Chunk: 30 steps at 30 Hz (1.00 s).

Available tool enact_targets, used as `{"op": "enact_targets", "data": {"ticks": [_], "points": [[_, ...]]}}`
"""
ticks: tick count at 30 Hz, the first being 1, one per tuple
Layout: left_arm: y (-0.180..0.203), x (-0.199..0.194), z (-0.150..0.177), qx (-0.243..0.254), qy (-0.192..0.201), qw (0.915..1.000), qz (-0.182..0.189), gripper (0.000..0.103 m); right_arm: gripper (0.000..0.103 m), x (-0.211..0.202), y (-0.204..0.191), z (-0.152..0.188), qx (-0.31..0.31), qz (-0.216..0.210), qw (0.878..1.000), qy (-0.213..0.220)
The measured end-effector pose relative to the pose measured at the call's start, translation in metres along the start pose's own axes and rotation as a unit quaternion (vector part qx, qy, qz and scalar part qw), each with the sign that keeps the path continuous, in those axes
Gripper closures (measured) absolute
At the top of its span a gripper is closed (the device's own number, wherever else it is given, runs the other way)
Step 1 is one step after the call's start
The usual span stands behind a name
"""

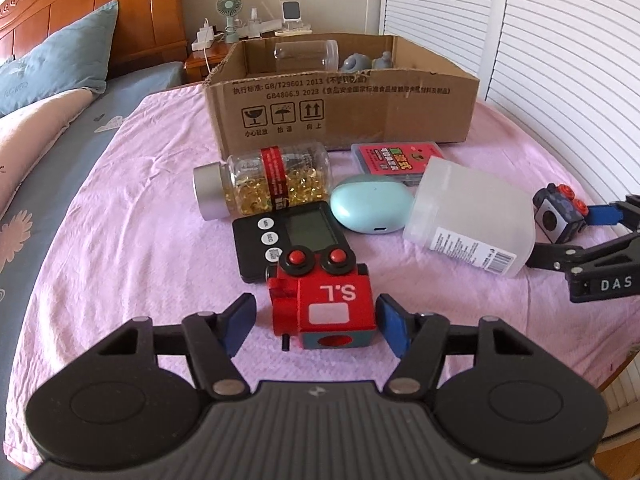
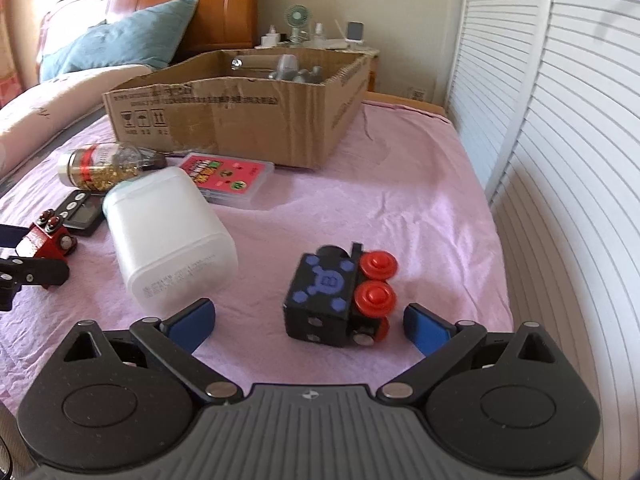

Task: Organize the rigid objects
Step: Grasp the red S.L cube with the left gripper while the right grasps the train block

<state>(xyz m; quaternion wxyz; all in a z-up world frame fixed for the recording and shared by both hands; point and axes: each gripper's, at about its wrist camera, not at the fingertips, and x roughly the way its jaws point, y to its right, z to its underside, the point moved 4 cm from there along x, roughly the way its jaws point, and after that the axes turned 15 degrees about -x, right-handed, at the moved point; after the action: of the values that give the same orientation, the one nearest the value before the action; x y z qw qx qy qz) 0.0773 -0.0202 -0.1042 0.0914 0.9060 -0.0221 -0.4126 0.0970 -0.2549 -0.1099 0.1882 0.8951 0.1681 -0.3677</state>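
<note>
My left tongs (image 1: 316,326) stood wide around the red toy train block (image 1: 324,304), one pad just beside its right face, the other apart. Closing unevenly could have shoved it into the black timer (image 1: 292,236) touching behind. My right tongs (image 2: 310,322) gaped wide around the black toy train block (image 2: 340,296), lying on its side on the pink bedspread (image 2: 360,184); its red wheels might have rolled out. The white plastic jar (image 2: 168,232) lay near enough to nudge. Farther off waited the cardboard box (image 2: 240,116).

Two toy train cars (image 1: 324,304) (image 2: 340,296), two jars (image 1: 264,184) (image 1: 472,216), one box (image 1: 340,112).
</note>
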Motion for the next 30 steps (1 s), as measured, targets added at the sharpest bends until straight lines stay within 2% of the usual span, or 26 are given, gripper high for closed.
{"op": "enact_targets", "data": {"ticks": [6, 12, 19, 21, 24, 30], "points": [[0.002, -0.001, 0.001, -0.002, 0.001, 1.0000, 0.001, 0.038, 0.021, 0.000, 0.001, -0.007, -0.007, 0.001, 1.000, 0.006], [0.003, -0.003, 0.001, -0.006, 0.005, 1.0000, 0.001, 0.045, 0.037, -0.001, 0.007, -0.008, -0.002, 0.015, 1.000, 0.004], [0.001, -0.002, 0.000, -0.019, 0.008, 0.9998, -0.003, 0.048, 0.038, 0.000, 0.009, -0.009, -0.008, 0.024, 1.000, 0.003], [0.000, -0.002, 0.000, -0.021, 0.007, 0.9998, -0.001, 0.053, 0.041, 0.000, 0.009, -0.010, -0.010, 0.024, 1.000, 0.003], [0.000, -0.002, -0.001, -0.023, 0.005, 0.9997, 0.001, 0.053, 0.048, -0.001, 0.008, -0.011, -0.012, 0.023, 1.000, 0.000], [-0.002, -0.001, -0.004, -0.018, -0.003, 0.9998, 0.012, 0.053, 0.048, -0.003, 0.008, -0.011, -0.013, 0.019, 1.000, -0.009]]}}
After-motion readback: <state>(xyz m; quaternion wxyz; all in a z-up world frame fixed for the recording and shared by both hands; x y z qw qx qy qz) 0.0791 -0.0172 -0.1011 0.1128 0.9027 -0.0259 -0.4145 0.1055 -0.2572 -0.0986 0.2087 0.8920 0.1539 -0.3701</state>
